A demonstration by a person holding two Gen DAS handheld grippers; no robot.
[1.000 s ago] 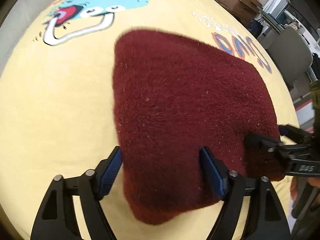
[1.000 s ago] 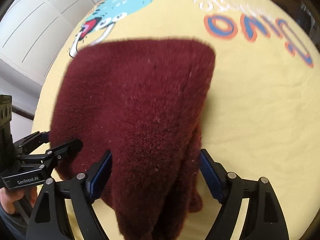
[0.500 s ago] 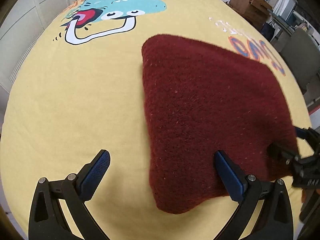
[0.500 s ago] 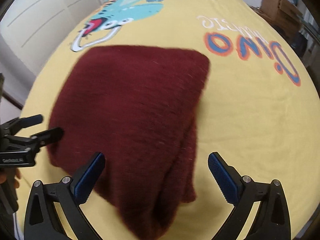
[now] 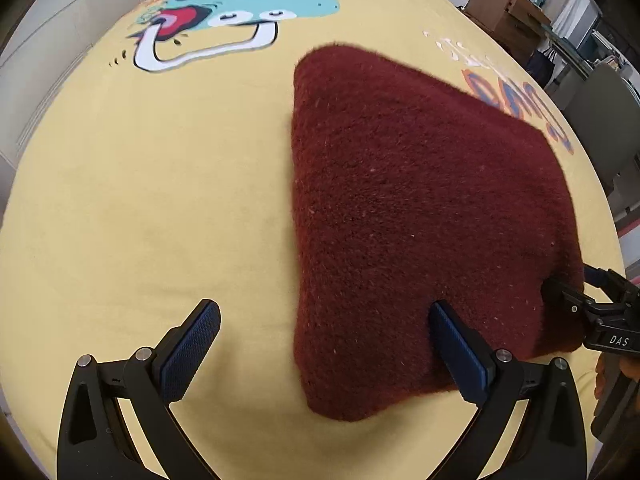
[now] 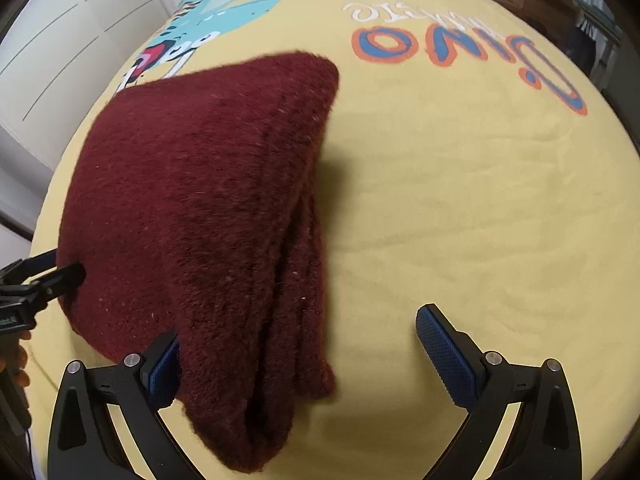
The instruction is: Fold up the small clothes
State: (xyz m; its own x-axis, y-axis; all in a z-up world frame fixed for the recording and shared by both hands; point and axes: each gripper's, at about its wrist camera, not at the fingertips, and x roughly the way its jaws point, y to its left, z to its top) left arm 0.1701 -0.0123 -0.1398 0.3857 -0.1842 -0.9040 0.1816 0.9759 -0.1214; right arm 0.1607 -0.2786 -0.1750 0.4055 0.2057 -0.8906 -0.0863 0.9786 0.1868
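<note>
A yellow bedsheet printed with a teal cartoon dinosaur and orange-and-blue lettering covers the work surface; white panelled doors stand to one side, and cardboard boxes and a grey chair to the other.

On the sheet lies the dark red fleece garment, already folded into a thick, roughly four-sided pad. In the right wrist view I can see its stacked layers along the edge that faces the bare sheet, where several folds run side by side toward the camera.

My left gripper straddles the near left corner of the garment with its jaws spread wide. One blue pad rests over the fleece, the other pad over bare sheet; neither presses on the cloth.

My right gripper is likewise fully apart at the garment's other near corner. Its left pad sits against the fleece, partly hidden by it, and its right pad hangs over bare sheet, well clear of the cloth.

Each gripper's black fingertips appear at the margin of the other view, at the garment's edge. Part of a hand shows at the left edge of the right wrist view.
</note>
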